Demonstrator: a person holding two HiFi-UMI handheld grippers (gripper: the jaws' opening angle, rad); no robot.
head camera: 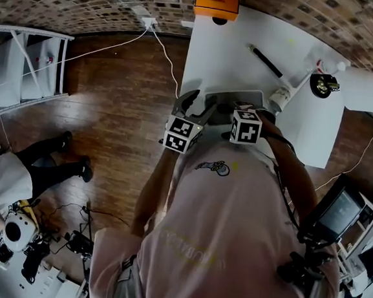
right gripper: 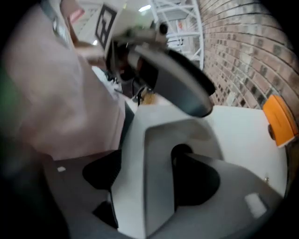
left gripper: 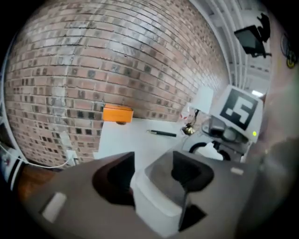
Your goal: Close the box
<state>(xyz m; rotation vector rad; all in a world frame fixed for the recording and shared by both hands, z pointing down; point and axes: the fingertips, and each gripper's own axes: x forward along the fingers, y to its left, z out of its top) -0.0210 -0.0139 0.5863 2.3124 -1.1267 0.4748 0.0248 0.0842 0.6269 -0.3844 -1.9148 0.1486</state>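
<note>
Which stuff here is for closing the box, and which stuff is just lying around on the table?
For the job:
- box
- left gripper
- right gripper

Just lying about:
- orange block
- black pen
- small bottle
- white roll

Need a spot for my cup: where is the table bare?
Bare: the left strip of the table, between the orange block and the box, left of the pen. Crowded: the right end, round the bottle and paper roll.
</note>
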